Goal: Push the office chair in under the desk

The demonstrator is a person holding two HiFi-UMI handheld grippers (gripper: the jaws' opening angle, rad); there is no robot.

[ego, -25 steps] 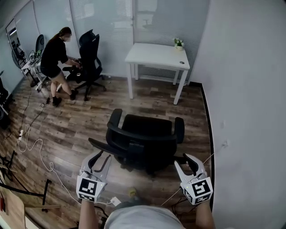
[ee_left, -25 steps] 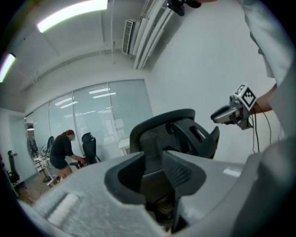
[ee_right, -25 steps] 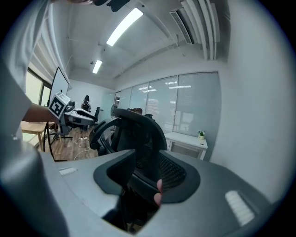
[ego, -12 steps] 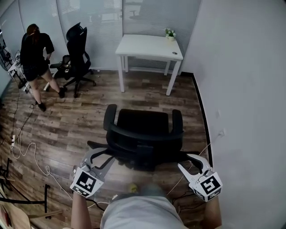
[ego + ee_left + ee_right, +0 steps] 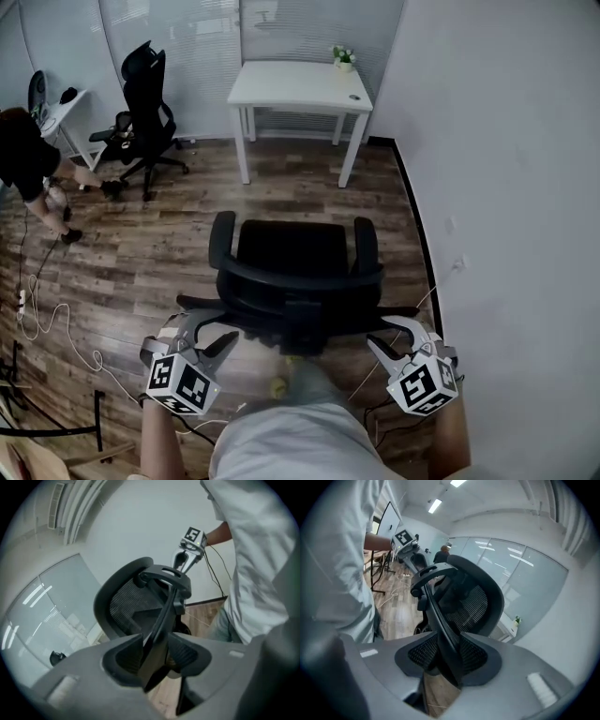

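right hand-held gripper astride office chair frame, bare floor before desk

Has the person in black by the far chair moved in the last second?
Yes. The person in black has moved left, away from the far black chair they were bending over, and is now at the head view's left edge.

- Head view: bright, even, diffuse light. Only a soft shadow lies on the wood floor under the office chair. Straight walls bow toward the frame edges.
- Right gripper view: ceiling strip lights at upper centre, mirrored as pale streaks in the glass partition.
- Both gripper views: circular fisheye image with black corners. The jaws at the bottom are out of focus.
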